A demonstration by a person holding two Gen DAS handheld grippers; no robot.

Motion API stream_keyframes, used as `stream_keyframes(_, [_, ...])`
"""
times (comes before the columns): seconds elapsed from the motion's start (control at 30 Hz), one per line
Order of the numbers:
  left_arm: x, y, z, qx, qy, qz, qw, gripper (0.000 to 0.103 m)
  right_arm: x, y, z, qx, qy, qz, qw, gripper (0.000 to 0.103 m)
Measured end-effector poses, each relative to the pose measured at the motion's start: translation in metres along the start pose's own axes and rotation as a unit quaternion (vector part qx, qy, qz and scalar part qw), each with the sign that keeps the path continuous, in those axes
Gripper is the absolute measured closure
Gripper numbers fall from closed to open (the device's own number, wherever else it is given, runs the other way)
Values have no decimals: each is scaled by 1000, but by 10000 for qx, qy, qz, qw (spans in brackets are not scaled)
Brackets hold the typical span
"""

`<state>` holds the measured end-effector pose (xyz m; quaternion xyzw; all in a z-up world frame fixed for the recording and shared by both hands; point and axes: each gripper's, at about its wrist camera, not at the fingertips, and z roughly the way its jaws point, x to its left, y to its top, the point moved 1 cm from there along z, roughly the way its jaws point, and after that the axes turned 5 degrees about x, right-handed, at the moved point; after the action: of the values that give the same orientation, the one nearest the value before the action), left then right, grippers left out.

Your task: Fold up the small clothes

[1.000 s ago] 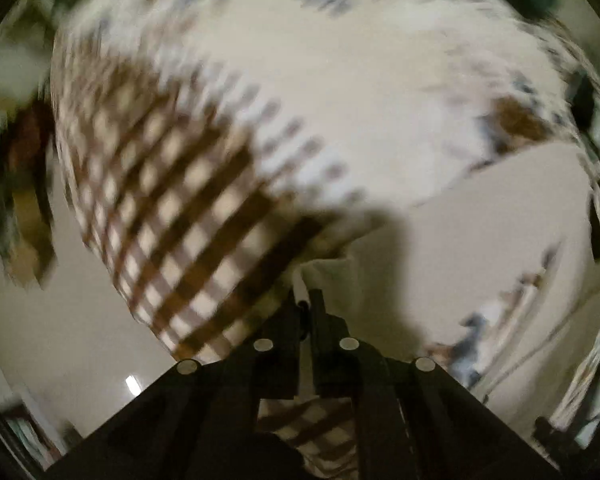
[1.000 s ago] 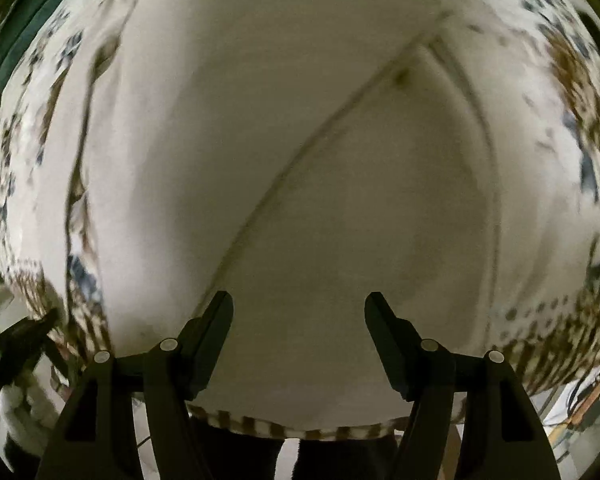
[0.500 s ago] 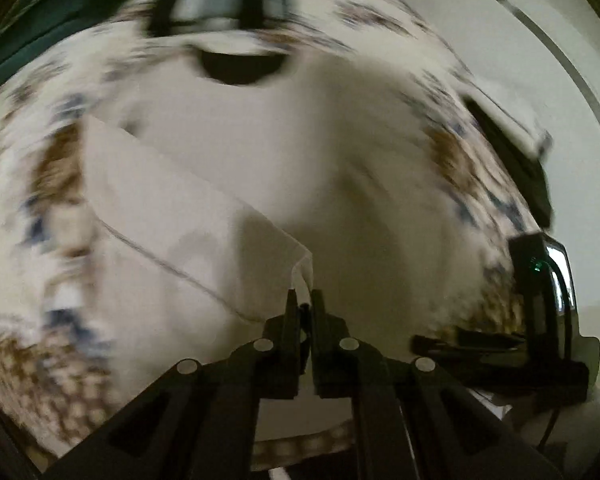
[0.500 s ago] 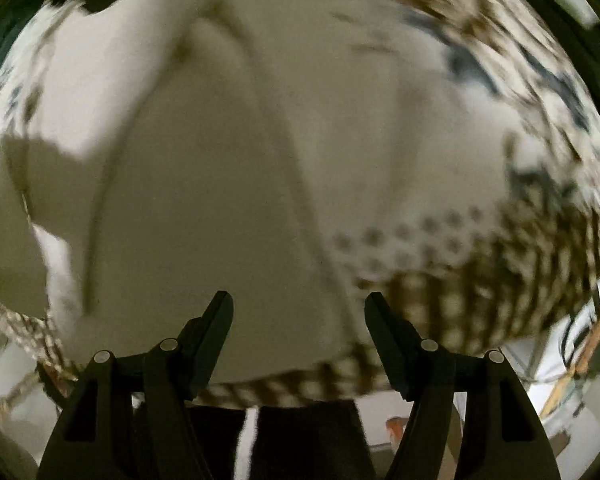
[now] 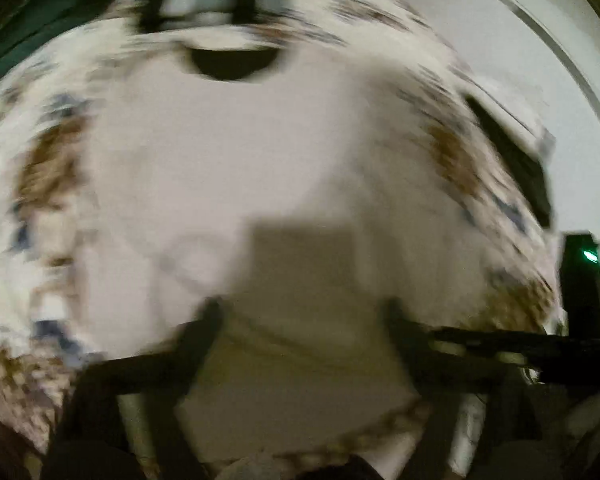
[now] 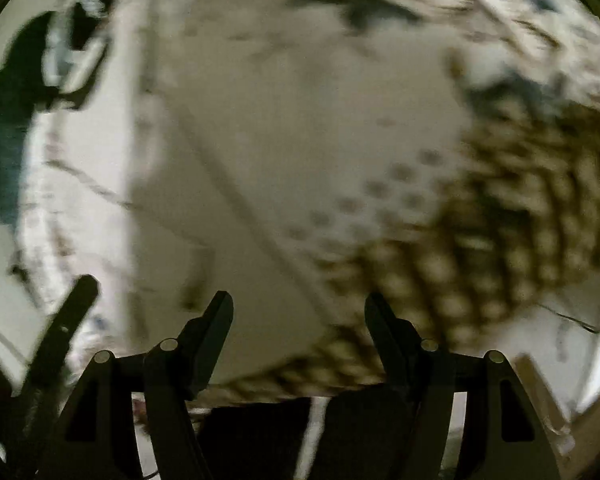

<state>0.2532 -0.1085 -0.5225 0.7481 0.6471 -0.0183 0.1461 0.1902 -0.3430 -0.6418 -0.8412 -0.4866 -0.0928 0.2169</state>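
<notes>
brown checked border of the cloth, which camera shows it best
The right wrist view: the brown checked border fills its right side beyond the open right hand-held gripper. The left wrist view shows only blurred brown patches at the cloth's edges.

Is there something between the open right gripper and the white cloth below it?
Nothing visible. The right gripper is open directly over the white cloth, with only bare fabric between its fingers.

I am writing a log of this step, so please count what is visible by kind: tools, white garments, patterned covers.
Tools: 2 (left tool, right tool, both open)
White garment: 1
Patterned cover: 1
Total: 4
</notes>
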Motion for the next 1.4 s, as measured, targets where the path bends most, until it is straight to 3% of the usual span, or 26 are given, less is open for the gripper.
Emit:
stream_keyframes(0.07, [43, 3, -4, -111, 558, -303, 9979, 9, 16, 11, 1, 45, 377, -229, 9990, 33])
stream_keyframes(0.13, [85, 3, 2, 54, 1135, -580, 9918, 9, 31, 13, 17, 101, 420, -419, 9982, 33])
stream_keyframes(0.23, [135, -4, 3, 206, 1501, -1064, 9827, 9, 39, 26, 47, 278, 296, -520, 9978, 33])
stream_keyframes(0.3, [156, -11, 2, 272, 1630, -1257, 9782, 9, 40, 27, 64, 296, 315, -448, 9981, 50])
stream_keyframes(0.33, [159, -14, 3, 284, 1664, -1299, 9770, 9, 42, 24, 66, 248, 229, -443, 9984, 78])
stream_keyframes(0.37, [163, -18, 3, 300, 1690, -1346, 9759, 9, 41, 20, 65, 173, 116, -475, 9987, 94])
stream_keyframes(0.47, [164, -25, 11, 399, 1643, -1451, 9749, 9, 37, 0, 49, -81, 73, -486, 9988, 97])
stream_keyframes(0.63, [151, -29, 24, 512, 1415, -1560, 9762, 9, 24, -30, 17, -181, -202, -561, 9981, 98])
stream_keyframes(0.8, [141, -36, 30, 595, 1309, -1577, 9770, 9, 16, -37, 14, -194, -539, -463, 9973, 98])
stream_keyframes(0.9, [140, -42, 29, 641, 1288, -1516, 9779, 9, 4, -34, 24, 135, -473, -455, 9978, 98])
stream_keyframes(1.0, [139, -54, 27, 760, 1120, -1411, 9807, 9, -4, -29, 31, 485, -428, -357, 9973, 76])
stream_keyframes(1.07, [142, -67, 24, 829, 947, -1373, 9825, 9, -16, -26, 23, 363, -268, -168, 9988, 55])
stream_keyframes(1.13, [148, -81, 25, 953, 712, -1356, 9836, 9, -26, -22, 17, 238, -260, 6, 9994, 49])
stream_keyframes(1.23, [152, -98, 42, 1389, 190, -1388, 9803, 10, -45, -19, 20, 301, -281, 182, 9990, 48])
stream_keyframes(1.3, [154, -109, 56, 1656, -253, -1448, 9752, 22, -58, -18, 28, 432, -188, 187, 9987, 48])
stream_keyframes(1.33, [154, -112, 57, 1642, -356, -1447, 9751, 44, -63, -17, 35, 539, -151, 189, 9983, 48])
stream_keyframes(1.37, [153, -114, 56, 1628, -383, -1440, 9753, 78, -67, -16, 43, 650, -78, 210, 9976, 48])
stream_keyframes(1.4, [154, -115, 56, 1634, -441, -1421, 9753, 94, -73, -16, 50, 785, 45, 249, 9966, 48])
